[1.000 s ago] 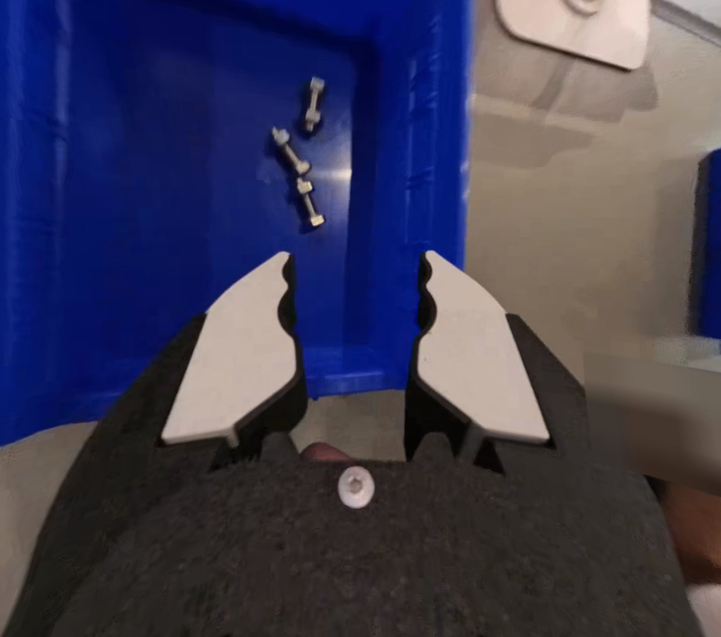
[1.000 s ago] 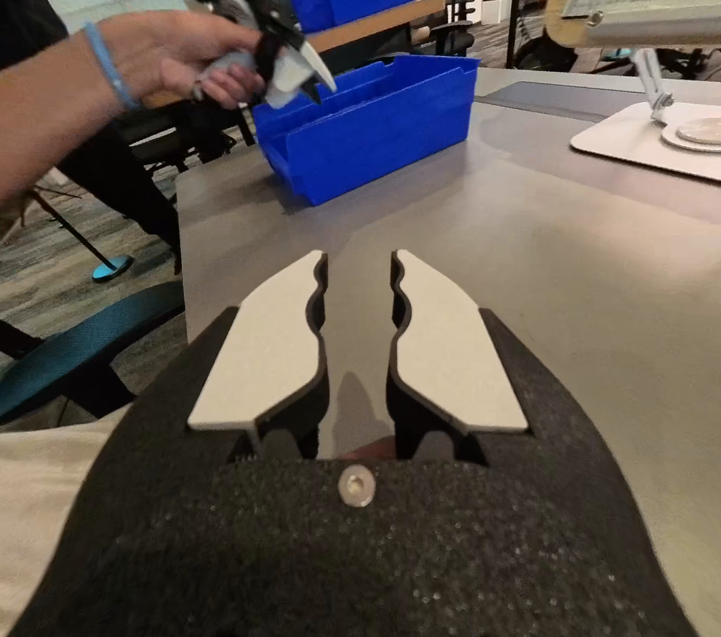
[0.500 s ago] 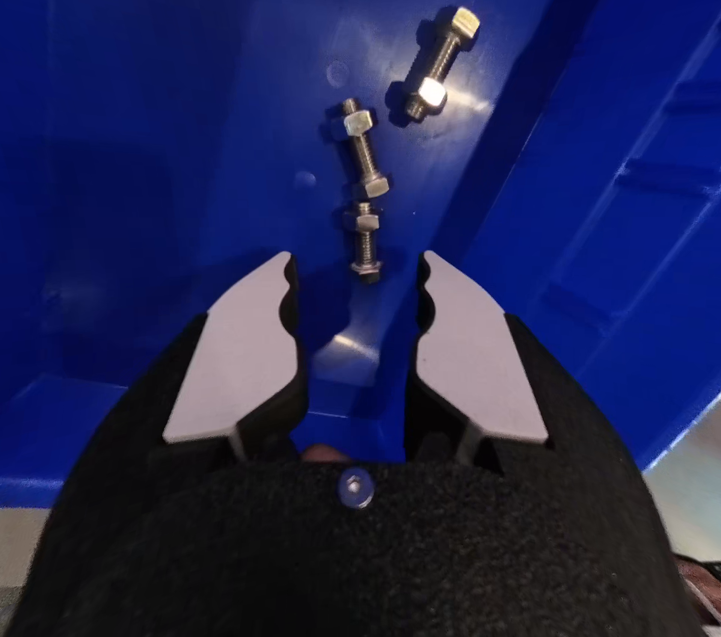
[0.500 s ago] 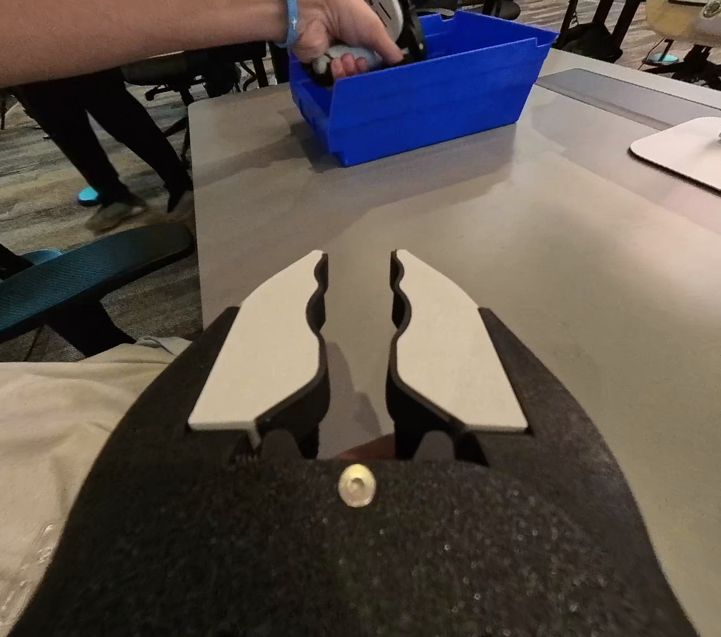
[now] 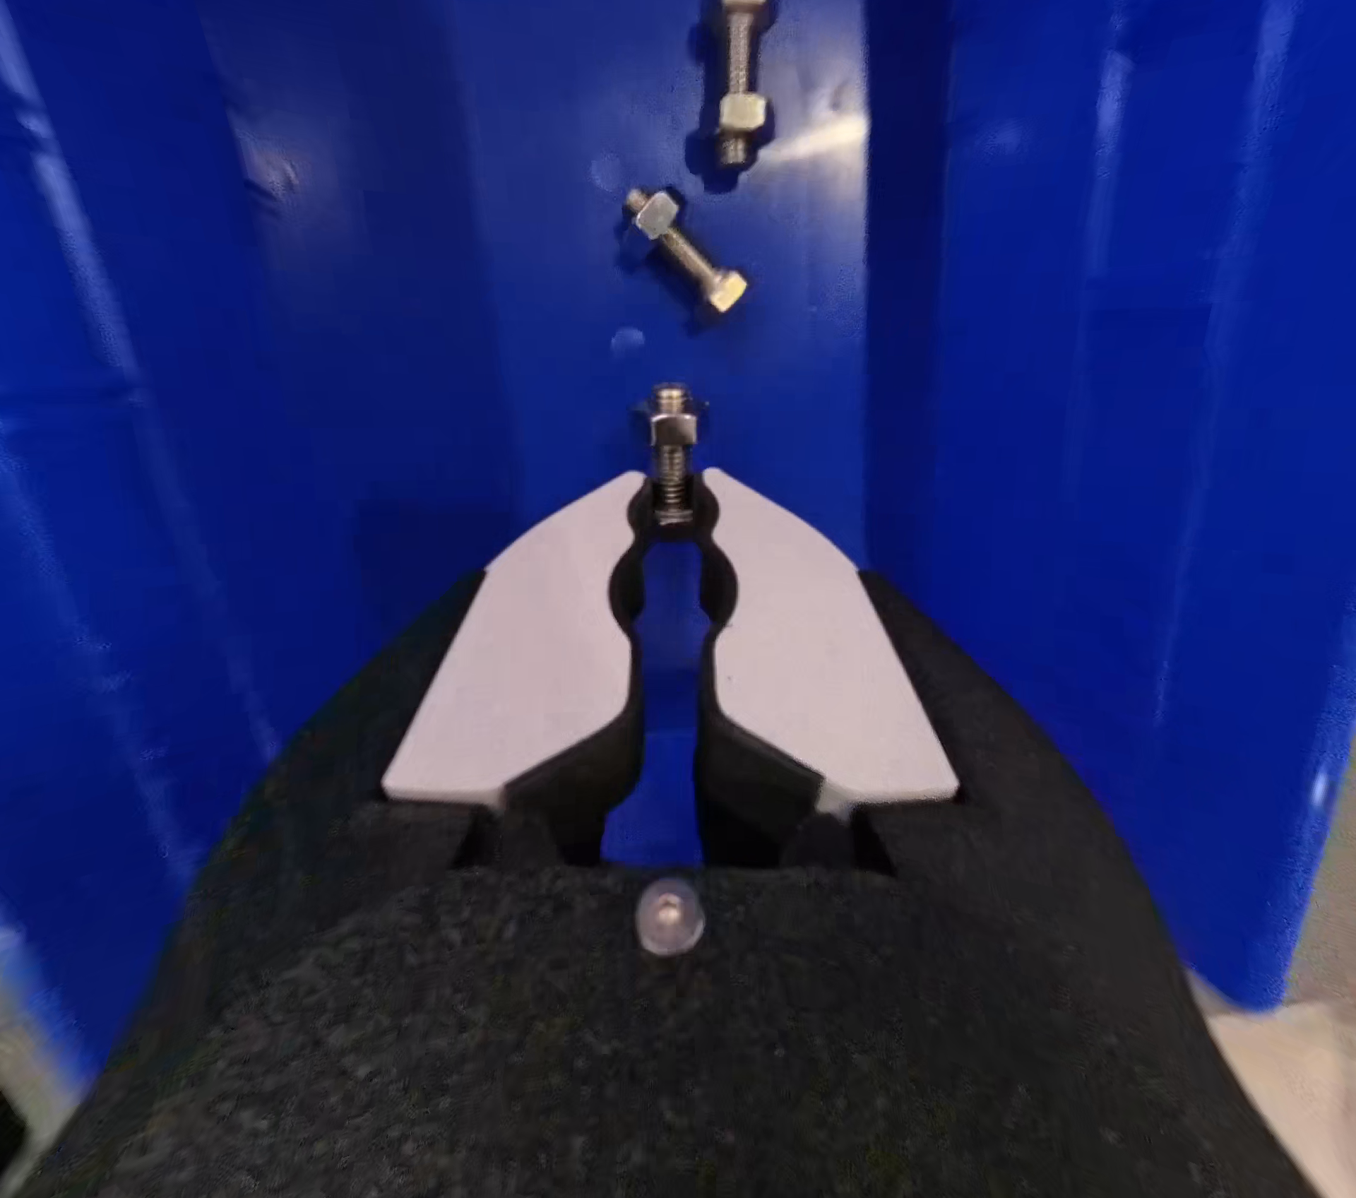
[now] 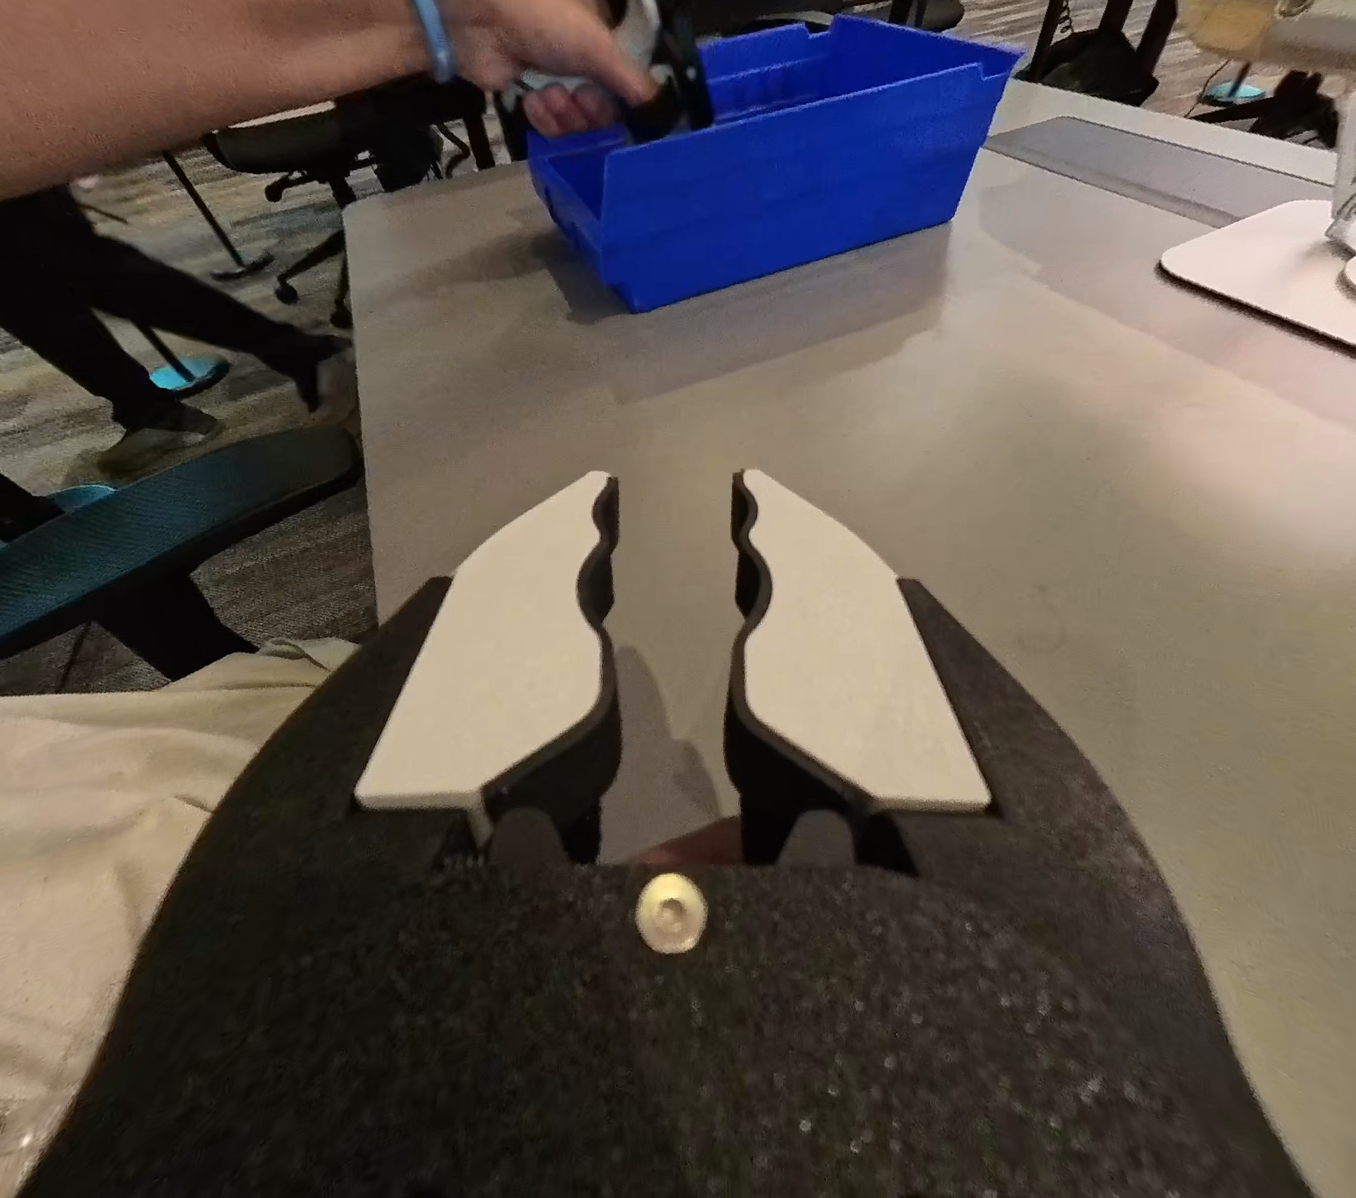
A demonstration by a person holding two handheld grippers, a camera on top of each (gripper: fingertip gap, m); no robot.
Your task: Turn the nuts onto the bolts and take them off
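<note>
My left gripper (image 5: 671, 484) is inside the blue bin (image 5: 293, 209) and is shut on the head end of a steel bolt (image 5: 671, 451). The bolt's shank points away from me with a nut (image 5: 673, 427) near its far end. Two more bolts with nuts lie on the bin floor beyond it, one slanted (image 5: 686, 260) and one farther back (image 5: 742, 62). My right gripper (image 6: 673, 487) is open and empty, low over the grey table (image 6: 954, 465). In the right wrist view a hand holds the left gripper's body (image 6: 660, 62) down in the blue bin (image 6: 770, 187).
The bin walls (image 5: 1101, 355) stand close on both sides of my left gripper. A white stand base (image 6: 1269, 275) sits at the table's right edge. A dark chair (image 6: 147, 546) and the table's left edge (image 6: 359, 429) are at the left. There is about 40 cm between the tips of the two grippers.
My left gripper went down into the bin and shut on the nearest bolt. The right gripper stayed open; its view shifted slightly.
</note>
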